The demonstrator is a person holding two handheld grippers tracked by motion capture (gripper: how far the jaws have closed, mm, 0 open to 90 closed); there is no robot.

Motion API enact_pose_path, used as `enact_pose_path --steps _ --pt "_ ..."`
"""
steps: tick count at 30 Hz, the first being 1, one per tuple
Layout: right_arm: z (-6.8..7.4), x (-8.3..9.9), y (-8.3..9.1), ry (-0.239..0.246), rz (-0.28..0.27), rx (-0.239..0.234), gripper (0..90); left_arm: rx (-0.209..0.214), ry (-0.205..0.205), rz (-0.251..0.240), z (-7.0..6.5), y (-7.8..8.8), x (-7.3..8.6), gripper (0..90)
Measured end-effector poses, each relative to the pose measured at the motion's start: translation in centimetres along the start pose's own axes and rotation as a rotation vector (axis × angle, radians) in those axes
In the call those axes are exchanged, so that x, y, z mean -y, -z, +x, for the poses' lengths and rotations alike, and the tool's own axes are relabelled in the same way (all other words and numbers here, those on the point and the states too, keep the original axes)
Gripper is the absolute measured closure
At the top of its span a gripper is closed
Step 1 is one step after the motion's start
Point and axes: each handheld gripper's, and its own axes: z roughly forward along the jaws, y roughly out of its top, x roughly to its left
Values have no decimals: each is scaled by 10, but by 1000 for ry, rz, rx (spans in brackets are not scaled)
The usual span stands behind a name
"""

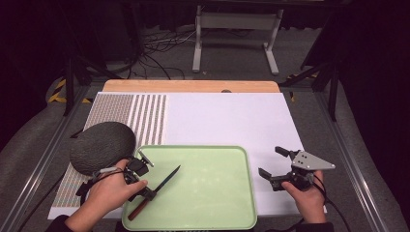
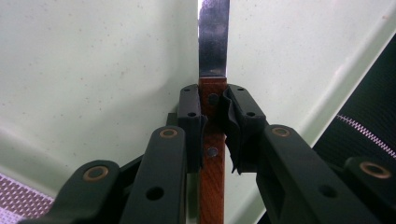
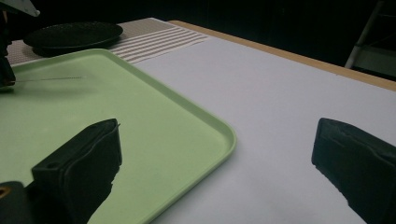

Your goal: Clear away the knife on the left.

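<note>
the left gripper (image 1: 140,181) is clamped on the wooden handle of a knife (image 1: 157,191) lying over the green tray (image 1: 212,212); its own view shows pads (image 2: 189,116) pinching the handle. the right gripper (image 1: 278,166) gapes empty beside the tray's right rim

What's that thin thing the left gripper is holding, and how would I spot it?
Find the pale green tray at the table's near edge. Over its left side, the left gripper is shut on a knife. It is the slim item with a reddish wooden handle and a narrow blade, unlike the round dark melon beside the tray.
</note>
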Motion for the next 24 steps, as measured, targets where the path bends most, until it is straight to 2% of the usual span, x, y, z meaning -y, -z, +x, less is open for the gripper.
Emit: enact_pose_path --steps 6,10,18,19,22,23,24 --pt "0 0 0 1 1 -2 24 -6 12 5 1 -2 -2 776" --pt "0 0 0 2 1 -4 20 -23 -1 5 0 -3 -2 773" --pt "0 0 0 8 4 -13 19 -22 -3 0 -1 -2 -2 744" --pt "0 0 0 7 3 -14 19 -20 -12 -2 -2 -1 -2 728" --pt "1 0 0 7 3 -17 19 -27 -23 -19 -4 0 -1 593" --pt "1 0 0 7 3 -17 19 -37 -31 -23 -5 1 -1 593" --pt "1 0 0 10 6 -18 19 -57 -43 -36 -9 2 -2 487"
